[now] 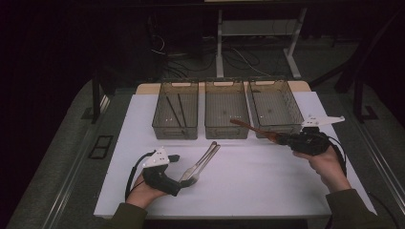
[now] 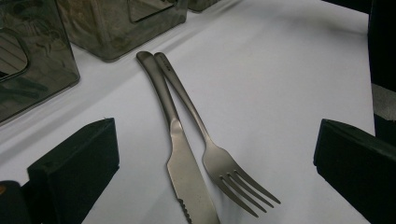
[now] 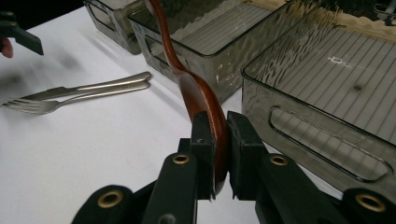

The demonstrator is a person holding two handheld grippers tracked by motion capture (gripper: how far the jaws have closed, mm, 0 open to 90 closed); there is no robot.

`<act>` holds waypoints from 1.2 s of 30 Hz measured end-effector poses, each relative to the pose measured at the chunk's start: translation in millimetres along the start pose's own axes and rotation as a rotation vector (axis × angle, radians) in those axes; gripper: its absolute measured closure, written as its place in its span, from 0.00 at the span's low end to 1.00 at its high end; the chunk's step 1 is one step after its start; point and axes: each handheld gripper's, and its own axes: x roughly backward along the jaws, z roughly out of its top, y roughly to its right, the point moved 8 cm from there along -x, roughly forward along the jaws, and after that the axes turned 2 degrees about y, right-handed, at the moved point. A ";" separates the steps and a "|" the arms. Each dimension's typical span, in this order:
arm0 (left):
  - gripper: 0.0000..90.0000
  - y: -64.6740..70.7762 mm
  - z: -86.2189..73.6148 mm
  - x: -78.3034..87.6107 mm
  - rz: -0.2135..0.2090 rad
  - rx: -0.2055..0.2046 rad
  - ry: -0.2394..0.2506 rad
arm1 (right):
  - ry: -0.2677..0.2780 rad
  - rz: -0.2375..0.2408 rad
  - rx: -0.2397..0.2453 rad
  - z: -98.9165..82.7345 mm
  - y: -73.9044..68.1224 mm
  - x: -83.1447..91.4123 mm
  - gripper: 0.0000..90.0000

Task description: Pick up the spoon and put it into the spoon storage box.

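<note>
3 bins (image 1: 226, 117) stand in a row at the far side of your bench (image 1: 248, 186), with loose cutlery in front of them.

Item 1: spoon (image 3: 198, 95). Brown, apparently wooden. It is clamped edge-on at its bowl end in your right tongs (image 3: 215, 154), clear of the bench, with the handle reaching up and away over the near wall of the middle bin. In the high view the spoon (image 1: 258, 130) sits just in front of the gap between the middle and right bins. Handling, as a judgement: light, stiff, not fragile, but the finish looks smooth and the bowl is curved, so it could pivot in the pads. A hold lower on the neck, where the section is flatter, would likely steady it.

Item 2: knife (image 2: 184, 168). Metal, flat on the bench, handle toward the bins.

Item 3: fork (image 2: 219, 165). Metal, beside the knife, their handle ends touching. Both lie ahead of your left tongs (image 1: 177, 164), whose jaws stand wide apart with nothing between them. Both look thin, rigid and slippery; pinch across the handle.

Item 4: 2 dark sticks (image 1: 176, 109), possibly chopsticks, in the left bin.

The other 2 bins appear empty.
</note>
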 end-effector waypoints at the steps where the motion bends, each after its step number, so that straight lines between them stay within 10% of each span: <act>1: 0.00 0.1 0.1 0.0 -0.001 0.001 0.001 | 0.000 -0.001 0.004 0.6 0.4 -0.6 0.89; 36: 0.00 3.6 2.9 -2.4 -0.019 -0.007 0.008 | -0.032 -0.159 -0.058 61.0 14.1 -72.7 0.89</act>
